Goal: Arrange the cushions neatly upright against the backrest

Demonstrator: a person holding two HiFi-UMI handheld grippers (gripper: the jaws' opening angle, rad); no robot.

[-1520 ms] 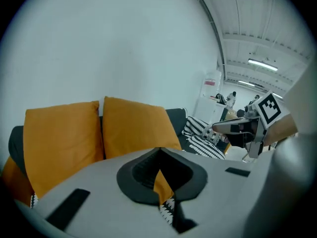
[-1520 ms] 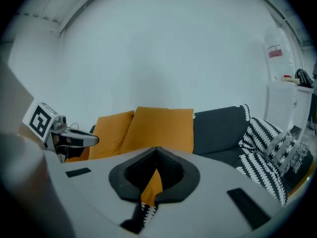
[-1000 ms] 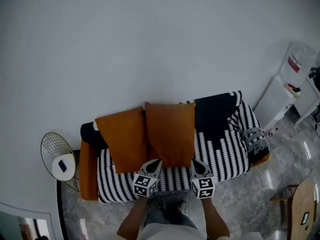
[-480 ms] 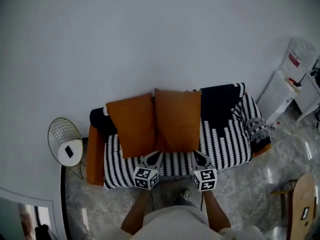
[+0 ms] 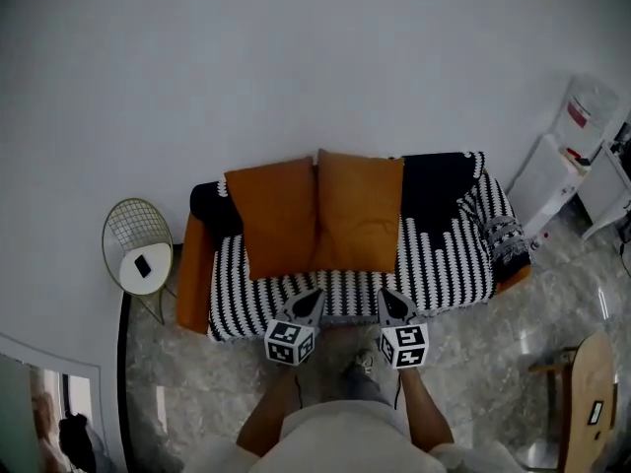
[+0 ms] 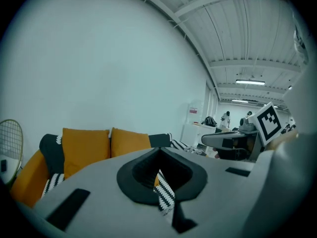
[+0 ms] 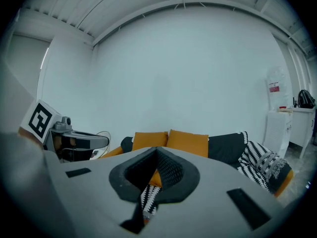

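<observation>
Cushions (image 5: 325,215) upright side by side against sofa backrest (image 5: 439,180)

On your left stands a wire side table (image 5: 130,277), a dark phone (image 5: 144,264) lying flat on its white top. On your right, a water dispenser (image 5: 582,116) stands against the white wall (image 5: 296,67).

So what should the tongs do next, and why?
Probably just lower them and stop. The left orange cushion and the right orange cushion already stand upright, side by side, against the backrest. The left tongs and right tongs are shut with nothing in them, so the job looks done.
</observation>
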